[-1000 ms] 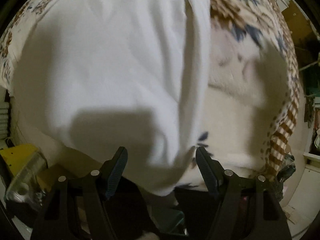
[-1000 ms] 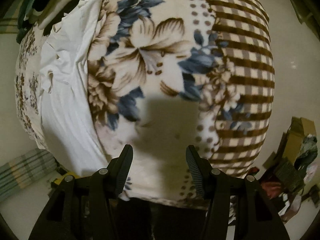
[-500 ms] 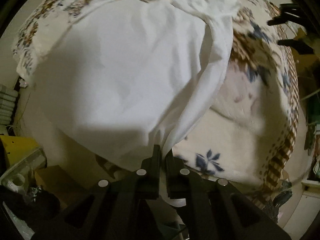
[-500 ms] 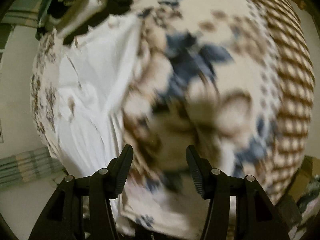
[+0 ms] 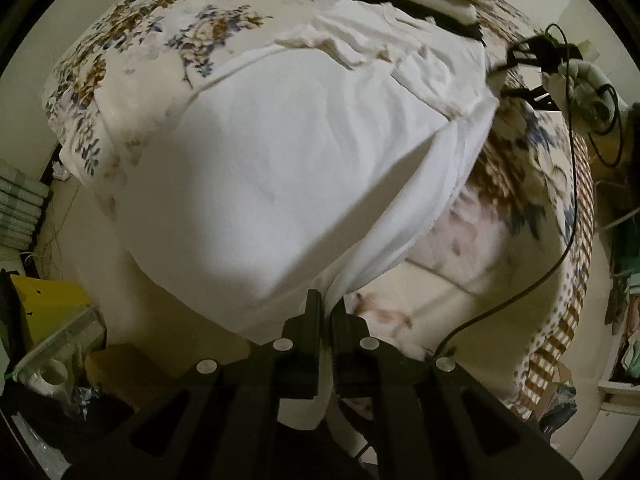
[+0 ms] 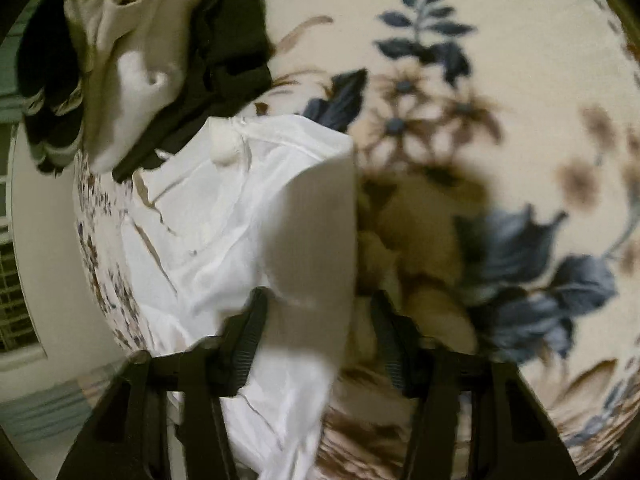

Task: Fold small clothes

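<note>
Caption: White garment gripped at one corner, second corner being taken.

Detail: The white garment (image 5: pixel 280 152) lies spread on the floral blanket (image 5: pixel 516 200) covering the bed. The left claw (image 5: pixel 325 312) points steeply down, clamped tight on the near hem. The right claw (image 6: pixel 316 320), also angled down at the far right corner, has just been closing with a garment fold between its jaws; they look narrowed, not yet pinching. Advice: secure both corners evenly before lifting, keep the edge taut, and avoid snagging the blanket. A pile of dark clothes (image 6: pixel 224 48) lies beyond.
</note>
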`<state>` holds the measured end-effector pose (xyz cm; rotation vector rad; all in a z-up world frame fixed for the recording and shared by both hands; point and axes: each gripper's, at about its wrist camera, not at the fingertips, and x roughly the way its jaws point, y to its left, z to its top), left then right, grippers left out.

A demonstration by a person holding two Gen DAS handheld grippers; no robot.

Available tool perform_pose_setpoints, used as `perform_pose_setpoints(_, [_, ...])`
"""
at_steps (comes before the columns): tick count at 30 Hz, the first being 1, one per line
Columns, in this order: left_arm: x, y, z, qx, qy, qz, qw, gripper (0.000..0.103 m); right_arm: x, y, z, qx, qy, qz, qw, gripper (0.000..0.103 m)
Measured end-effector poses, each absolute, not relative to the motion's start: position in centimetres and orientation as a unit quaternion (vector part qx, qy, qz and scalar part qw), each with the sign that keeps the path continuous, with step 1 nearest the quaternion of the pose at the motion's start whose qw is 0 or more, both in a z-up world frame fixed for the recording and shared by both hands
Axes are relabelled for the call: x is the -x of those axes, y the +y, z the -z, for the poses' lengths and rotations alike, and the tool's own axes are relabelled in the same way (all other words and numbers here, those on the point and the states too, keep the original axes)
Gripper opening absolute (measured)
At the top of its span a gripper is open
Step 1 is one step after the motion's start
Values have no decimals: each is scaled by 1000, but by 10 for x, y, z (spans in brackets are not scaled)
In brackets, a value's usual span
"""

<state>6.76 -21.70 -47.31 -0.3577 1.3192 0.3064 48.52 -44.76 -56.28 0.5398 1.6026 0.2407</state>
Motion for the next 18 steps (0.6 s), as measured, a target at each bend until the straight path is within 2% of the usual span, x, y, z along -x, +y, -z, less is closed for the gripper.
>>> perform_pose_setpoints(1, [-69, -211, 473, 171, 608, -139, 763, 2, -486, -443, 561, -232, 706, -101, 661, 7])
perform_pose_setpoints(3, [-69, -194, 472, 189, 606, -137, 760, 2, -483, -434, 550, -225, 693, -92, 679, 4])
perform_pose_setpoints(12, [-67, -87, 451, 258, 585, -142, 756, 2, -493, -323, 449, -135, 664, -105, 728, 4])
perform_pose_setpoints(18, [-66, -12, 468, 296, 582, -146, 744, 2, -513, -197, 433, -60, 653, -117, 746, 4])
